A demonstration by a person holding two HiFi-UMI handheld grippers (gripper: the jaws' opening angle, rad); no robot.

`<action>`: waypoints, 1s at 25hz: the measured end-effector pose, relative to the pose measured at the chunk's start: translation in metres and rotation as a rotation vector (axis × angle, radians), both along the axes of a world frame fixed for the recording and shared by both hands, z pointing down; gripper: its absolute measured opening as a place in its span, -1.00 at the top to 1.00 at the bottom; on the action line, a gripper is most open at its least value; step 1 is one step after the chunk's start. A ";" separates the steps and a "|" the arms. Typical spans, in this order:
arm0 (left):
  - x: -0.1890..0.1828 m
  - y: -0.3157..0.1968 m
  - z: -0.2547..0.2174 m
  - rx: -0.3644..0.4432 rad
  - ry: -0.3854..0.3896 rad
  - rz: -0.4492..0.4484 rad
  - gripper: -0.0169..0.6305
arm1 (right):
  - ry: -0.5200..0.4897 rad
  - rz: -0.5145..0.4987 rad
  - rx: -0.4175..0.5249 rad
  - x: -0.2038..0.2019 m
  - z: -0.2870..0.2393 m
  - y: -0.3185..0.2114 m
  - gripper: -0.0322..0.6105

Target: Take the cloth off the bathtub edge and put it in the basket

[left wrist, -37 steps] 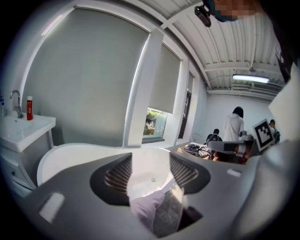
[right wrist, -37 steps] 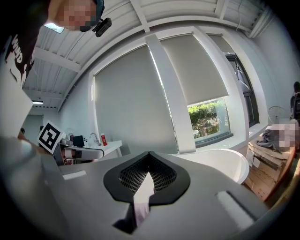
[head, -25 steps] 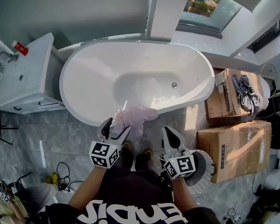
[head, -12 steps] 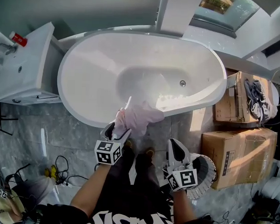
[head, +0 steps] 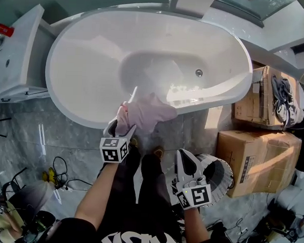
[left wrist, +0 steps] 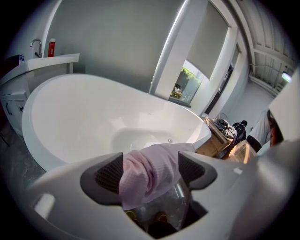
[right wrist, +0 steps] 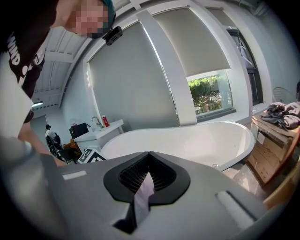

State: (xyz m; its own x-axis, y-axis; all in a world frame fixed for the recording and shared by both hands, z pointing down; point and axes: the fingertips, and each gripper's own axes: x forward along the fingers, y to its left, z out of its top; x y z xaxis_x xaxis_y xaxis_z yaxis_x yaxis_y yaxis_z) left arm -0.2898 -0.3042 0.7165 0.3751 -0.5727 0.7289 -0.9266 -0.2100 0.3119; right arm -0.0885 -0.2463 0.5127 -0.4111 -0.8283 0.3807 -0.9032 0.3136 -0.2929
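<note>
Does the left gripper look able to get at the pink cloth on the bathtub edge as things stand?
Likely yes. The left gripper is right at the cloth, which hangs over the bathtub rim. Its jaws stand apart with the cloth between them, and nothing else blocks the way.

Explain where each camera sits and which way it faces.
Head view: on the person's head, facing steeply down: bathtub, cloth, left gripper, right gripper, forearms, legs.
Left gripper view: on that gripper, along its open jaws straddling the cloth.
Right gripper view: on that gripper, over its shut jaws, across the bathtub.
All three share the bathtub.
</note>
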 end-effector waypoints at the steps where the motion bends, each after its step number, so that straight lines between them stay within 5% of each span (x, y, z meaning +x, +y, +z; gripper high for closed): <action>1: 0.000 -0.001 0.005 -0.008 -0.002 -0.005 -0.12 | 0.000 -0.002 -0.007 0.001 0.003 0.001 0.88; 12: 0.021 -0.005 0.034 -0.071 -0.001 -0.012 -0.16 | -0.004 -0.018 -0.050 0.007 0.018 0.001 0.88; 25: 0.064 -0.024 0.047 -0.069 -0.139 -0.081 -0.80 | -0.001 0.005 -0.079 0.033 0.028 -0.002 0.88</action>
State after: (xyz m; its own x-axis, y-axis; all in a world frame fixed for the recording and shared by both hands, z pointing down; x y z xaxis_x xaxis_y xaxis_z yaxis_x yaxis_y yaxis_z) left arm -0.2262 -0.3285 0.7630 0.2225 -0.5437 0.8092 -0.9749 -0.1156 0.1904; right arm -0.0551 -0.2485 0.5412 -0.4078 -0.7975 0.4447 -0.9043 0.2853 -0.3175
